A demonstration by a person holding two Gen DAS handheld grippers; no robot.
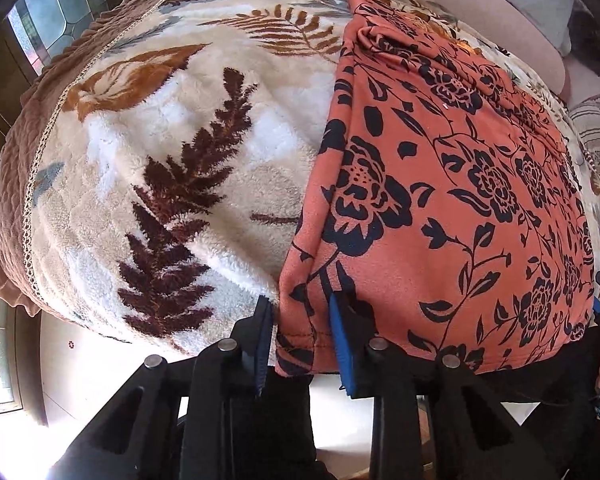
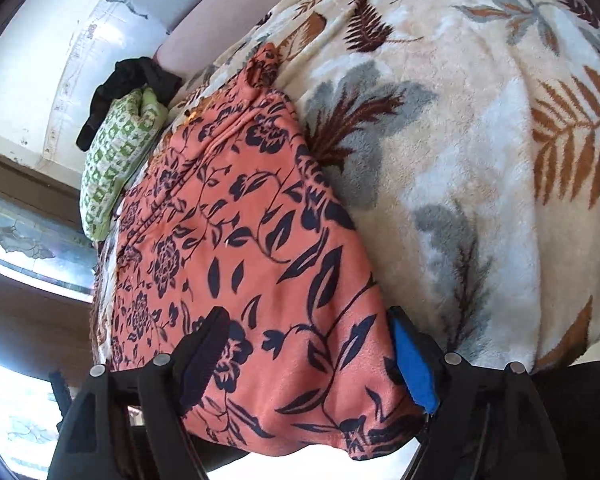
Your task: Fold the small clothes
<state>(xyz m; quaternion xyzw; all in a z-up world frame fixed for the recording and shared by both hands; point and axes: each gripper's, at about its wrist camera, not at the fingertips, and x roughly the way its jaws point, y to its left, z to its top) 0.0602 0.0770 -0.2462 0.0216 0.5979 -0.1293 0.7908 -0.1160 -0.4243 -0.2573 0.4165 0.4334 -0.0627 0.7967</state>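
Spread over the bed's fleecy leaf-print blanket (image 1: pixel 148 152), the orange black-flowered garment (image 1: pixel 440 184) looks partly folded, left gripper (image 1: pixel 300 340) pinching its near-left corner, right gripper (image 2: pixel 312 360) released astride its near hem.

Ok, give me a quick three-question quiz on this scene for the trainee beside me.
1. True or false: the orange floral garment lies on a bare wooden table.
2. What sits past the garment's far end? A) green patterned cushion B) wicker basket C) shoe
3. Fill in: the right gripper straddles the garment's near edge with its jaws ___.

Key: 1 false, it lies on the leaf-print blanket. 2 A. 3 open.
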